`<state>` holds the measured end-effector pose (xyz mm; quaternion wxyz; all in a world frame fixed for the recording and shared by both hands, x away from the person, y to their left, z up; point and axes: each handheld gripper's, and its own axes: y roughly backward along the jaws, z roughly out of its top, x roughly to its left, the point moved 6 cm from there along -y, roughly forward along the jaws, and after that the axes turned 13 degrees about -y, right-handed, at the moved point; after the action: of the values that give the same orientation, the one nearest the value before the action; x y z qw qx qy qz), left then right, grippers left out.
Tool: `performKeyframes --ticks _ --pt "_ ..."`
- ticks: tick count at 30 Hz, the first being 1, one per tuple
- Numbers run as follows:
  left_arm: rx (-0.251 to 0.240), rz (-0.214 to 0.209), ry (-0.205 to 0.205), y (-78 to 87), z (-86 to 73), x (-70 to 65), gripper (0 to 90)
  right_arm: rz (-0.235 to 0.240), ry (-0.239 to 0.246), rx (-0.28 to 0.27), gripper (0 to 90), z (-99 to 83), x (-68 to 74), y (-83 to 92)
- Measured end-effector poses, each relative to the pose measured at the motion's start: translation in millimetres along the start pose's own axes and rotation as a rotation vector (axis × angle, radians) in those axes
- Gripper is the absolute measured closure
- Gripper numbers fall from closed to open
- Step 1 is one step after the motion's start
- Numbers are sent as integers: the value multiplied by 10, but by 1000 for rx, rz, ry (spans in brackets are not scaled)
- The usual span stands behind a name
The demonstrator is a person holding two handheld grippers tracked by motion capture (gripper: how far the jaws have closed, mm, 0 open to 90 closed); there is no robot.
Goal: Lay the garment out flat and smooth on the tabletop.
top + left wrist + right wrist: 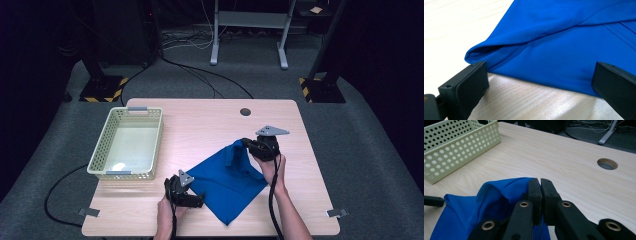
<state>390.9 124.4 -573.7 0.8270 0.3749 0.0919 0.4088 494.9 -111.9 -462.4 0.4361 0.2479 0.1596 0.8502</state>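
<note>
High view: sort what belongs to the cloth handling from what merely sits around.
In the job:
- blue cloth, one corner lifted
- right gripper, jaws shut on that corner
- left gripper, jaws open at the cloth's near edge

Lying about:
- perforated basket, apart from the cloth
- round hole in the table

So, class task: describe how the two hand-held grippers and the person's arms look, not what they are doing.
Both are black. The left gripper and right gripper each carry a grey three-cornered plate on top and trail a black cable along the forearm. Their jaws are flat black blocks on black links with brass-coloured rivets. The person's forearms are bare, with no sleeves in sight.
</note>
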Motion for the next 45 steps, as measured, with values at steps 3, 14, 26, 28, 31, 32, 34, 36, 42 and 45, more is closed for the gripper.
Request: performKeyframes --ticks 3,14,26,28,31,32,34,36,42,45 --pt "0 1 0 1 -1 1 4 -10 0 0 876 51 -48 -32" --pt "0 2 0 4 -4 2 4 -55 -18 13 875 125 -237 -174" --pt "1 1 0 4 -4 2 4 -126 -31 11 874 268 -505 -325" --pt "1 1 0 4 -4 2 4 -150 -24 23 872 273 -557 -368" --pt "1 1 0 4 -4 2 4 -152 -28 30 870 272 -576 -387" --pt "2 1 -2 5 -5 3 4 -153 -28 30 844 273 -584 -394" --pt "2 1 -2 5 -5 3 4 -237 -43 88 775 211 -753 -535" --pt "1 1 -1 5 -5 3 4 -264 -73 107 699 164 -830 -564" --pt "2 1 -1 5 -5 3 4 -276 -112 117 501 28 -885 -447" --pt "0 2 0 4 -4 3 3 -266 -115 122 432 -59 -882 -327"
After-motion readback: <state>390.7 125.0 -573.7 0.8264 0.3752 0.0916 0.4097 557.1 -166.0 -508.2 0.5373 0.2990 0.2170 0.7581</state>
